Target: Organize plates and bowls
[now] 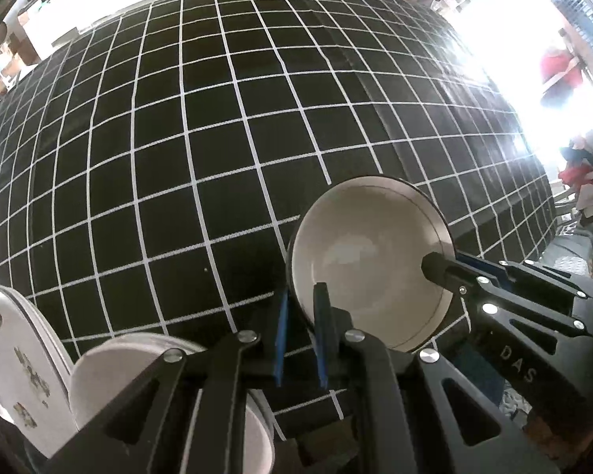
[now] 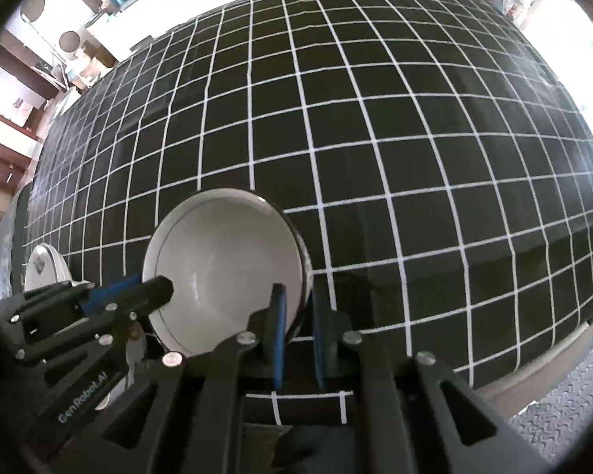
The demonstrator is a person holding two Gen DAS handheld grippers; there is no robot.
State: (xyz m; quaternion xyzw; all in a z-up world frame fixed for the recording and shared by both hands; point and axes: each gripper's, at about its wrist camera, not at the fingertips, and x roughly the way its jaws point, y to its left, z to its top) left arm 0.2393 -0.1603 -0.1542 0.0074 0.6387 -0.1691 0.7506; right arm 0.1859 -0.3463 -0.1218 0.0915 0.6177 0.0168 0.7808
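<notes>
A white bowl (image 1: 367, 260) with a dark outside is held tilted above the black grid tablecloth (image 1: 201, 126). My left gripper (image 1: 302, 304) is shut on the bowl's left rim. My right gripper (image 2: 296, 304) is shut on the same bowl (image 2: 225, 264) at its right rim. Each gripper shows in the other's view: the right gripper (image 1: 439, 266) reaches in from the right, the left gripper (image 2: 158, 290) from the left. Upright white plates (image 1: 19, 371) with a speckled pattern and a plain white dish (image 1: 110, 371) stand at lower left.
The tablecloth (image 2: 415, 138) covers the whole table. The table's near right edge (image 2: 553, 359) drops to a grey floor. Shelves and clutter lie beyond the far edge. The patterned plate also shows at the left of the right wrist view (image 2: 43, 268).
</notes>
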